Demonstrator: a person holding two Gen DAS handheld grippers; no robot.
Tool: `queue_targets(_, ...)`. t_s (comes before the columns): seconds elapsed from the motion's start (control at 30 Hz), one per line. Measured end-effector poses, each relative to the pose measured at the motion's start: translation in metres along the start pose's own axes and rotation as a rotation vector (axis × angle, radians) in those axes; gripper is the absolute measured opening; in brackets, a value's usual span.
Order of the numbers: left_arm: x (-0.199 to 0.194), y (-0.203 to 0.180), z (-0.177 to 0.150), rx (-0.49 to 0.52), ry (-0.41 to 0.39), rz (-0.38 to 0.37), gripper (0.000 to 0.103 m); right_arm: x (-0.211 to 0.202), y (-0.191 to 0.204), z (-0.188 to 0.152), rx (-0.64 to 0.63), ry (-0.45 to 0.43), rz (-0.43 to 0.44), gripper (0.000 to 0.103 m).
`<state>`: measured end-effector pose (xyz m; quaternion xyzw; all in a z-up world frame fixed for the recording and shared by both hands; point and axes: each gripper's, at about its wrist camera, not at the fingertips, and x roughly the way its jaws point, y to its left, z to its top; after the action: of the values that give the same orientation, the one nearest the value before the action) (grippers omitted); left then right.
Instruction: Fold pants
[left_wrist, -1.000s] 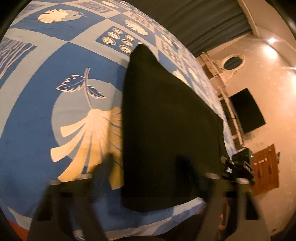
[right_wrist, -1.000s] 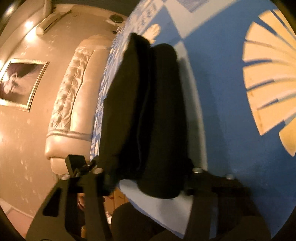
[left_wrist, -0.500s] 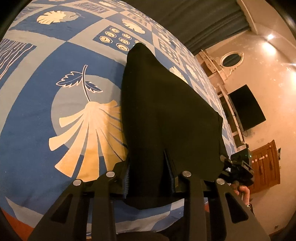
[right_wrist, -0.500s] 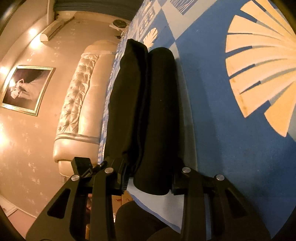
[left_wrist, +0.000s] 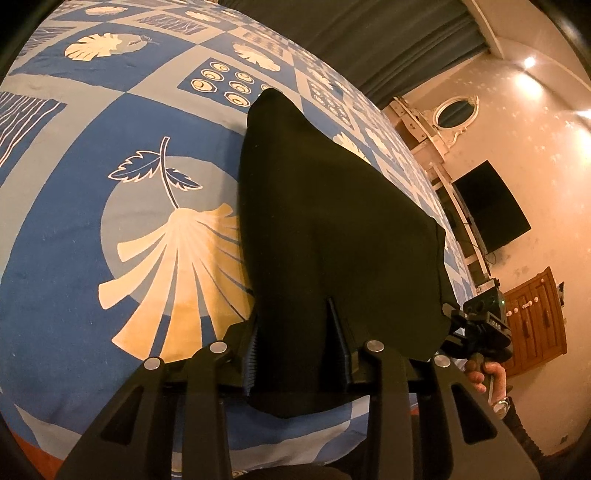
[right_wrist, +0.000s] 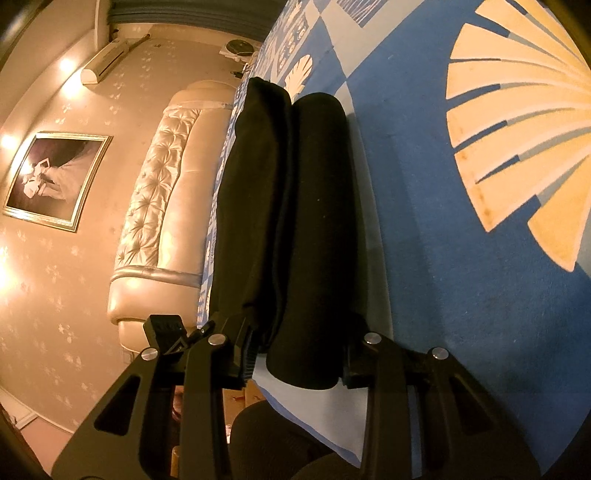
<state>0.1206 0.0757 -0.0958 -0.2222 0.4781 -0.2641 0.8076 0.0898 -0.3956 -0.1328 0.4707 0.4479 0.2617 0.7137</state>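
The black pants (left_wrist: 332, 229) lie folded on the blue patterned bedspread (left_wrist: 74, 258), near its front edge. My left gripper (left_wrist: 295, 354) is shut on the pants' near edge, cloth pinched between its fingers. In the right wrist view the pants (right_wrist: 295, 221) show as a thick folded stack seen edge-on. My right gripper (right_wrist: 299, 354) is closed around the stack's near end. The right gripper also shows in the left wrist view (left_wrist: 476, 328), at the pants' right corner.
A padded cream headboard (right_wrist: 162, 199) stands at the bed's end. A framed picture (right_wrist: 51, 181) hangs on the wall. A dark TV (left_wrist: 487, 206) and a wooden cabinet (left_wrist: 535, 317) are beyond the bed's right side. Dark curtains (left_wrist: 369, 40) hang behind.
The left gripper moved in and closed on the pants' near edge. The right gripper's jaws closed tighter on the folded stack and the blur settled.
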Motion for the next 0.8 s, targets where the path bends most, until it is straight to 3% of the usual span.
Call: queue_targets(0.8, -0.0022, -0.0013, -0.0008, 0.001, 0.01, 0.004, 0.034, -0.0031, 0.0012, -0.0018, 0.002, 0.0, 0.0, 0.033)
